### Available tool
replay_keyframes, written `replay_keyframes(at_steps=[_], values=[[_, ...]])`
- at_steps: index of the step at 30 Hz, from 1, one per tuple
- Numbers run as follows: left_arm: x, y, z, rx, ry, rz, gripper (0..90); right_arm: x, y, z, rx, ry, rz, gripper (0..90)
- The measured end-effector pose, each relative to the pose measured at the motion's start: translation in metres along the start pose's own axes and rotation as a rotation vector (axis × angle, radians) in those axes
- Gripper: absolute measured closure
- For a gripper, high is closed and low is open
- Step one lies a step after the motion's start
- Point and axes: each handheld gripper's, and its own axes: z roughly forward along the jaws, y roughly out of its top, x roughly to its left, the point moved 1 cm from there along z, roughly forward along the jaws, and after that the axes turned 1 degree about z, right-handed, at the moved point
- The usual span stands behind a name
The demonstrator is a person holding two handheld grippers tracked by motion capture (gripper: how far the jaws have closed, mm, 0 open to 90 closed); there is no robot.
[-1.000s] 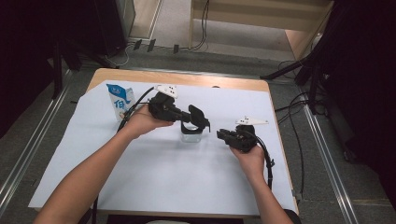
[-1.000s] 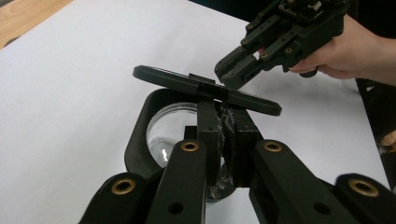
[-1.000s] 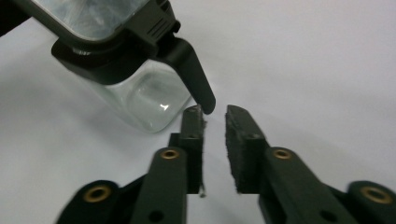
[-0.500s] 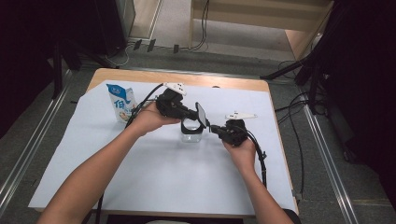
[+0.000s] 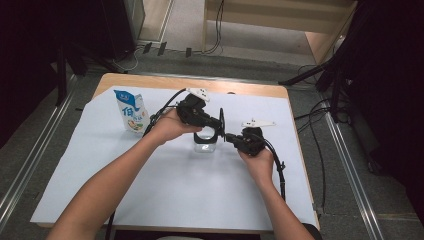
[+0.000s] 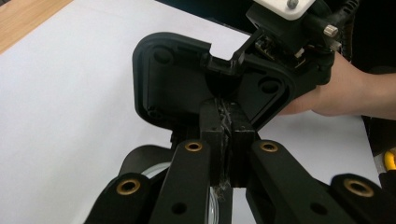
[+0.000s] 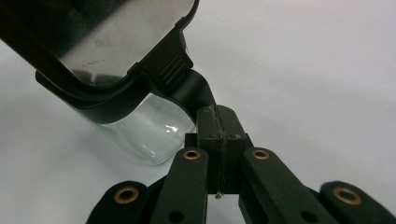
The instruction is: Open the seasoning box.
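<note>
On a white sheet (image 5: 165, 190) over a wooden table (image 5: 150, 81), the left gripper (image 5: 220, 122) and right gripper (image 5: 230, 137) clamp the clear container's black lid (image 7: 116, 56); grey floor (image 5: 190, 30) beyond.

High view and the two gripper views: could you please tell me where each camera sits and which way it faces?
High view: above the person's side, facing forward and down on the table; both forearms enter from below, with the left gripper and right gripper.
Left gripper view: rides the left gripper, looks along its shut jaws at the lid; the right hand lies beyond.
Right gripper view: rides the right gripper, looks along its shut jaws at the tab and cup.
Shared: all three show the lid.
</note>
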Motion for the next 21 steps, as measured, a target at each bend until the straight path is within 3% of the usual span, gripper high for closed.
replay_keyframes(at_steps=[11, 15, 21], values=[[0.003, 0.002, 0.014, -0.009, 0.017, -0.016, 88.4, 0.000, 0.000, 0.000, -0.005, -0.001, 0.007, 90.0], [0.008, 0.001, 0.017, -0.023, 0.004, -0.019, 88.1, -0.001, 0.000, 0.000, -0.004, -0.008, 0.004, 90.0], [0.010, -0.001, 0.014, -0.020, 0.007, -0.027, 86.1, 0.000, 0.000, 0.001, -0.006, -0.008, 0.001, 90.0]])
